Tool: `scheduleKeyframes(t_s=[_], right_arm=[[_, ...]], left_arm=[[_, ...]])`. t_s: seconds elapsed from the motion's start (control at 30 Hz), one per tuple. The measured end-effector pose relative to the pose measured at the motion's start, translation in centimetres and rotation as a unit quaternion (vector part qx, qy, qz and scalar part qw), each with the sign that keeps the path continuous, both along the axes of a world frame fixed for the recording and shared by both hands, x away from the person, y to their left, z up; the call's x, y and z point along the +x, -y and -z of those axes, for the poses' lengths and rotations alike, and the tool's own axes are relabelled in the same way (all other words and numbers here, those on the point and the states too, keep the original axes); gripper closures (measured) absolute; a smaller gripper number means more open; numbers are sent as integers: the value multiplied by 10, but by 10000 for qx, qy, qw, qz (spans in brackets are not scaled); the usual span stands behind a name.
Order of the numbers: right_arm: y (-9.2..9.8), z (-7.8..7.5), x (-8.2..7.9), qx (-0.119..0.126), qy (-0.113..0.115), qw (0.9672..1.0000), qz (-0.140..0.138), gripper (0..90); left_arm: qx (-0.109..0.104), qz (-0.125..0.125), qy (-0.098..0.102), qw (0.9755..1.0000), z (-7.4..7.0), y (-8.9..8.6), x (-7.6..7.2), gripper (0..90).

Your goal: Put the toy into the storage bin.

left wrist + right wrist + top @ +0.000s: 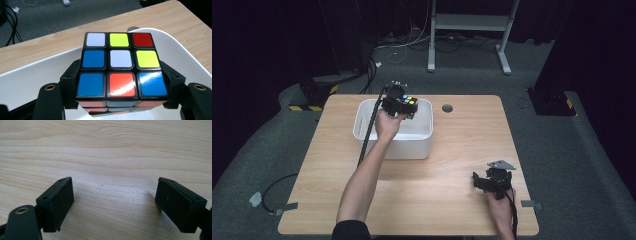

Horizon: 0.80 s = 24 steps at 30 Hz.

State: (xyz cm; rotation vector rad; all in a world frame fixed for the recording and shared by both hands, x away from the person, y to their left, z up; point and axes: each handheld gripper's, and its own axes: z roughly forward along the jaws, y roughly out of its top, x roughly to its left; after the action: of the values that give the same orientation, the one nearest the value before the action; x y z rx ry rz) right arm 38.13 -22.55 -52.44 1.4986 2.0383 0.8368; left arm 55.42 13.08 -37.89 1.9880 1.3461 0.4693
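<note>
The left tongs (121, 95) are clamped on a puzzle cube (121, 65), one jaw flat against each of two opposite sides, holding it up over the white bin (180, 57). Looks like a good grip spot to me: flat faces, squeezed across the middle so it can't pivot. I'd guess the cube is light and rigid plastic, but those glossy stickers look slick, so pressing on the sides beats pinching a corner. Also, the layers turn, so an off-centre squeeze could twist a row and let it slip. Dropping it into the bin below the tongs probably wouldn't break it, though it might bounce. The right tongs (113, 202) are spread wide with nothing between them, just bare table (112, 150) underneath.
</note>
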Motion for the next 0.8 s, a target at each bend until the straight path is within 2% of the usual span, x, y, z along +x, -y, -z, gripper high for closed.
scheduleKeyframes(t_s=[0.8], right_arm=[[0, 0, 0, -8, 6, 10000, -10, 151]], left_arm=[[105, 54, 14, 9999, -6, -2, -7, 333]])
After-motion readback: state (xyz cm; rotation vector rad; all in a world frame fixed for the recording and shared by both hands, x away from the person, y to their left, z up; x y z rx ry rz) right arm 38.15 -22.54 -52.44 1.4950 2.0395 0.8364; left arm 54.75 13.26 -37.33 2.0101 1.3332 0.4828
